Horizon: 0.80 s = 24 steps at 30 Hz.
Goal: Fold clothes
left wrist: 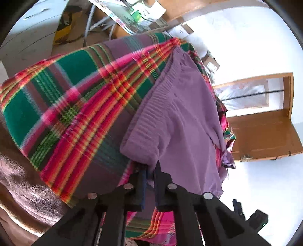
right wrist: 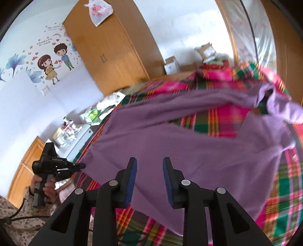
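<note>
Surface: a bed covered by a plaid blanket [right wrist: 274, 191] in pink, green, purple and yellow bands. A brown fuzzy cover [left wrist: 24, 179] shows at the bed's near left edge in the left wrist view.

Task item: a purple sweater [right wrist: 189, 147] lies spread across the blanket, body toward the near edge. One sleeve [right wrist: 189, 102] stretches toward the far right corner of the bed, where the lighter inside of the fabric shows at a bunched end.

Left gripper [left wrist: 150, 168]: fingers nearly closed, pinching the sweater's corner next to the ribbed hem [left wrist: 151, 106], at the bed's near left edge. In the right wrist view the same gripper is held by a hand [right wrist: 44, 186] with a floral sleeve [right wrist: 17, 221].

Right gripper [right wrist: 149, 166]: fingers wide apart with blue pads [right wrist: 132, 179], nothing between them, hovering over the sweater's near edge.

Room: white walls, cartoon wall stickers [right wrist: 51, 62], a wooden wardrobe [right wrist: 113, 47] with a plastic bag [right wrist: 99, 10] on top, cardboard boxes [right wrist: 171, 65] beyond the far edge of the bed, a wooden door [left wrist: 265, 132], and a cluttered side table [right wrist: 75, 134] left of the bed.
</note>
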Each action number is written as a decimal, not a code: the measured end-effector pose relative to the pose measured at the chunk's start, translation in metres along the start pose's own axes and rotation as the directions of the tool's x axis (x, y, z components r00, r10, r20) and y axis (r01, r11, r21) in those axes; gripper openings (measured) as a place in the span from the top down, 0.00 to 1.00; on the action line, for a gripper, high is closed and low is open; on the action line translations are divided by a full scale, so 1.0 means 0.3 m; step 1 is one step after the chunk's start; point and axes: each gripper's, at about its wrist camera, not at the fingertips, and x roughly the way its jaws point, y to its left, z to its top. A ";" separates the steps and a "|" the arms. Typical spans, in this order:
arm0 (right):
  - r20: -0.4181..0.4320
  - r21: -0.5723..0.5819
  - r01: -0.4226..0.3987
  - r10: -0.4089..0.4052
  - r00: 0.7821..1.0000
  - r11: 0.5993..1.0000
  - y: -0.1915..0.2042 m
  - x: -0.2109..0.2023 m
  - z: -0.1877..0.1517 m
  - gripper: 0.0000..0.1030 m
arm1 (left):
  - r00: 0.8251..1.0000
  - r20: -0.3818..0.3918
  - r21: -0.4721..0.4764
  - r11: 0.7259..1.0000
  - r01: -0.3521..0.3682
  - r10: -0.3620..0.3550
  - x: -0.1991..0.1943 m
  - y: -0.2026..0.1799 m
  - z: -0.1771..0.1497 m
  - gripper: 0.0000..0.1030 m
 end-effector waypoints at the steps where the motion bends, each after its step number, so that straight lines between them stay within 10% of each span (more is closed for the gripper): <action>1: -0.007 0.005 -0.006 0.006 1.000 1.000 -0.002 0.013 -0.006 0.71 | 1.000 0.018 -0.004 1.000 0.006 -0.006 -0.014 0.006 0.002 0.96; 15: -0.056 0.046 0.002 0.001 0.998 0.999 -0.041 0.073 -0.056 0.71 | 0.997 0.065 -0.033 0.998 -0.049 0.052 -0.040 0.050 0.014 0.94; 24: 0.112 0.304 0.242 -0.287 0.951 0.921 -0.280 -0.187 -0.126 0.71 | 0.987 0.150 0.039 0.997 -0.063 0.056 -0.102 0.020 -0.011 0.88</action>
